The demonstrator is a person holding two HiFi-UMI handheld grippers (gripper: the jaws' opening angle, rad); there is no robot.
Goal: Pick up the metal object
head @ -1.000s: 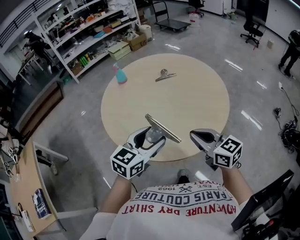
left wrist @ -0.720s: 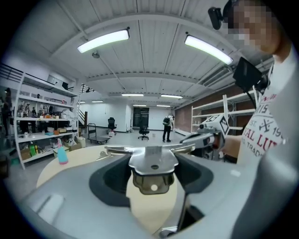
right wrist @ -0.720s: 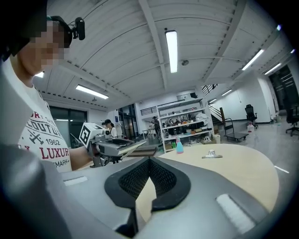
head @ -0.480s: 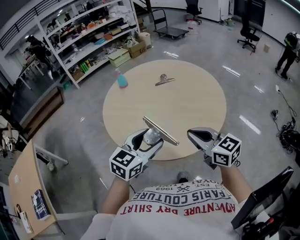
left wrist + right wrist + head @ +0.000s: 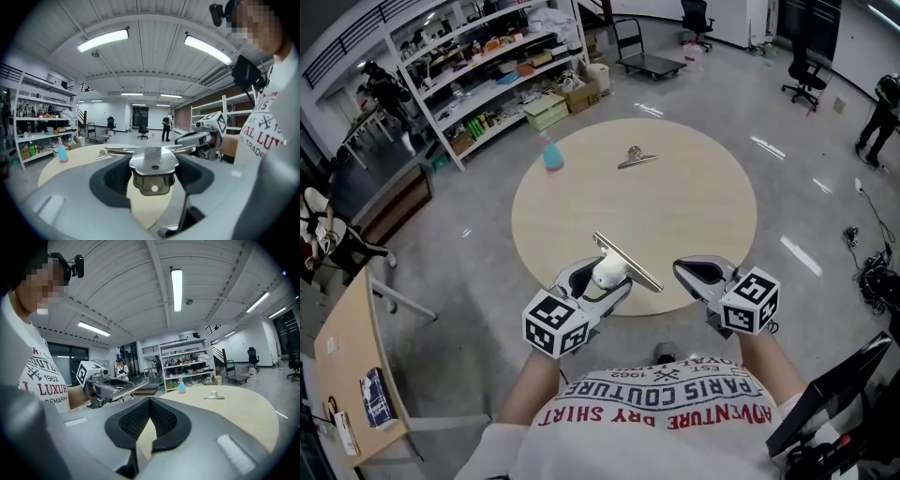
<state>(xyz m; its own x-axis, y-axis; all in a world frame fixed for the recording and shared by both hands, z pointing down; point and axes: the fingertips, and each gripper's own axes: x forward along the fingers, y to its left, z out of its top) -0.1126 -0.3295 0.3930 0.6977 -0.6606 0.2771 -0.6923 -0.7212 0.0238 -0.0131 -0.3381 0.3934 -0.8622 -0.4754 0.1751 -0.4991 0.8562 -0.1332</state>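
A large metal clip (image 5: 627,262) with a long flat bar sits between the jaws of my left gripper (image 5: 602,275), held above the near edge of the round table (image 5: 694,206). In the left gripper view the clip's silver handle (image 5: 153,165) fills the gap between the jaws, which are shut on it. My right gripper (image 5: 691,273) hovers beside it to the right, shut, with nothing in it; its dark pads meet at the tip (image 5: 150,401). A second, smaller metal clip (image 5: 635,157) lies on the far side of the table.
A blue spray bottle (image 5: 549,153) stands at the table's far left edge. Shelving racks (image 5: 487,66) line the back left, a wooden desk (image 5: 347,366) is at the left, and office chairs and a person (image 5: 883,112) stand far right.
Only the head view has shifted a little. The left gripper still holds the clip at the same spot and the right gripper has stayed beside it.
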